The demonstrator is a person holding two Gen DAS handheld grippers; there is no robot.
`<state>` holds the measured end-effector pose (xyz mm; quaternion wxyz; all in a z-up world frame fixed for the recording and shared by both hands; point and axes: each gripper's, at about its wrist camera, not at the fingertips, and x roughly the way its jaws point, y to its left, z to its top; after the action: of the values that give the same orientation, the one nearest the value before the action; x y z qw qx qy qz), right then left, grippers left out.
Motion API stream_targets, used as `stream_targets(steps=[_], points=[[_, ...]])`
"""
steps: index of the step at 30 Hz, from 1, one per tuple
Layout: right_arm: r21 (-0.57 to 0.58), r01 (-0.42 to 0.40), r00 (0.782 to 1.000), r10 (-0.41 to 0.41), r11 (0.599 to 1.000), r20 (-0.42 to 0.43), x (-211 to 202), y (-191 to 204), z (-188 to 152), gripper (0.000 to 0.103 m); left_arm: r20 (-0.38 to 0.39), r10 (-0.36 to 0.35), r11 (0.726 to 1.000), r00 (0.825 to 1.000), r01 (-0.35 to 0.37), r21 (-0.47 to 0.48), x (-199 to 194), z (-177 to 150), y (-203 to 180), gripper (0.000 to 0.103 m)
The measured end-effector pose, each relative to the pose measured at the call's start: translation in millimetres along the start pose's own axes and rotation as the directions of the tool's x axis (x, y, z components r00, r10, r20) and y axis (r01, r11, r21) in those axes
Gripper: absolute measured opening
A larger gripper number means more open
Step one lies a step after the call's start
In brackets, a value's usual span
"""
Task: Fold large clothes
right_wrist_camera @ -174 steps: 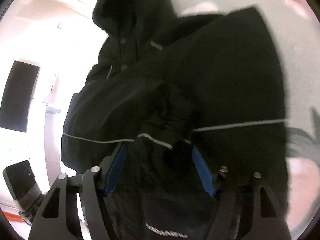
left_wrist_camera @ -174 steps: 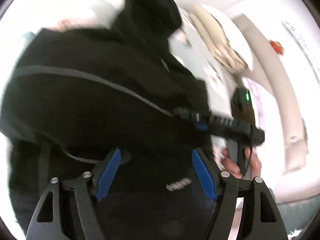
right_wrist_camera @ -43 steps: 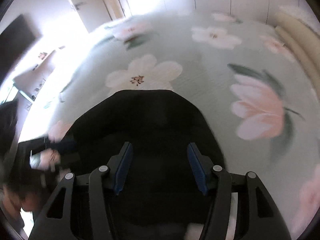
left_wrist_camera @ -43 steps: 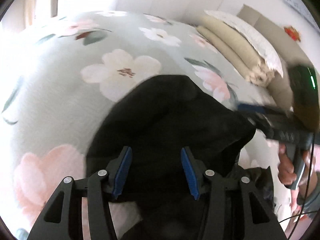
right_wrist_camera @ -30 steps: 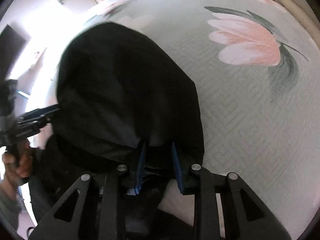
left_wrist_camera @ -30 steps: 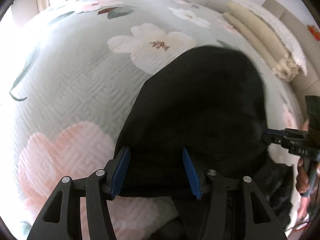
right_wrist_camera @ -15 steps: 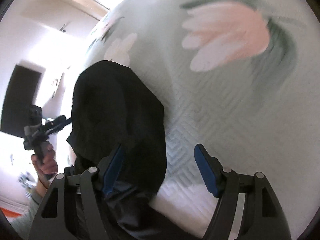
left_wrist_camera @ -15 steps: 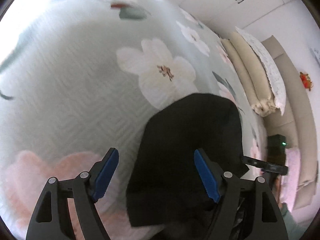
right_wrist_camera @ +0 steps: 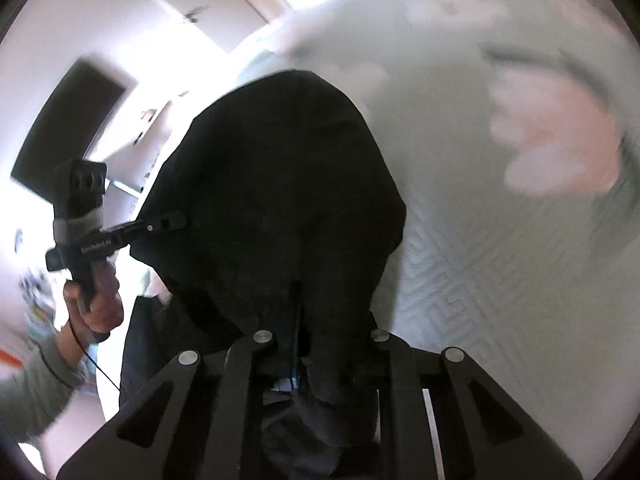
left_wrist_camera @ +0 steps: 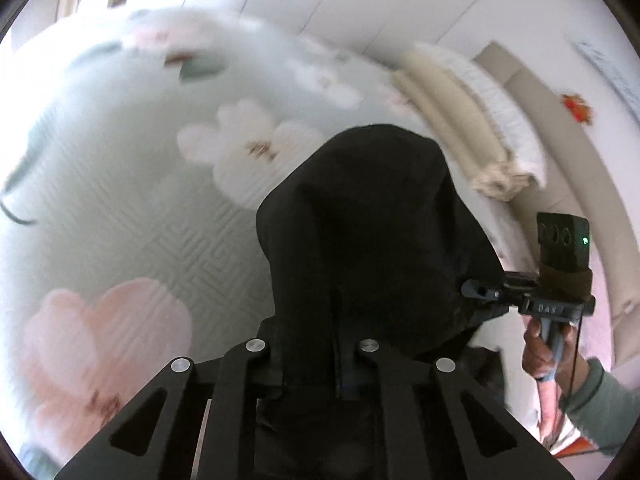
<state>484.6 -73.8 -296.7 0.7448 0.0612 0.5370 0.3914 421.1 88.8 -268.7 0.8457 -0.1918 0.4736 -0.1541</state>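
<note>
Black jacket (left_wrist_camera: 372, 232) bunched, rounded, draped over floral bedspread (left_wrist_camera: 120, 200).

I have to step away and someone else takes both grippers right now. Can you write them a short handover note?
Left gripper: shut on the near edge of the black garment, having just closed.
Right gripper: shut on the same near edge, further along, also having just closed.
Where things are: the garment lies as a dark bundle on the floral bedspread, its near edge raised in both grips.
Done: garment partly folded and gripped on both sides.
Left: probably carry the held edge over to complete the fold, then smooth it. How many folds remain cannot be told.
</note>
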Motion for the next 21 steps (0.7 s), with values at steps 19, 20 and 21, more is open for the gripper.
stream_targets(steps=[19,20,21], points=[[-0.233,0.463,0.886,-0.447,0.855,0.121,-168,142,-280,0.018,-0.222,0.143,0.988,0.965,-0.127,0.084,-187,-280,-41,0.013],[-0.212,0.458,0.889,-0.450,0.863,0.088,-170,138,-289,0.018,-0.228,0.151,0.988,0.962,-0.140,0.063,-191,-287,-37,0.013],[-0.187,0.449,0.893,-0.447,0.874,0.057,-172,133,-297,0.018,-0.216,0.161,0.987,0.963,-0.151,0.062,-197,-287,-38,0.013]])
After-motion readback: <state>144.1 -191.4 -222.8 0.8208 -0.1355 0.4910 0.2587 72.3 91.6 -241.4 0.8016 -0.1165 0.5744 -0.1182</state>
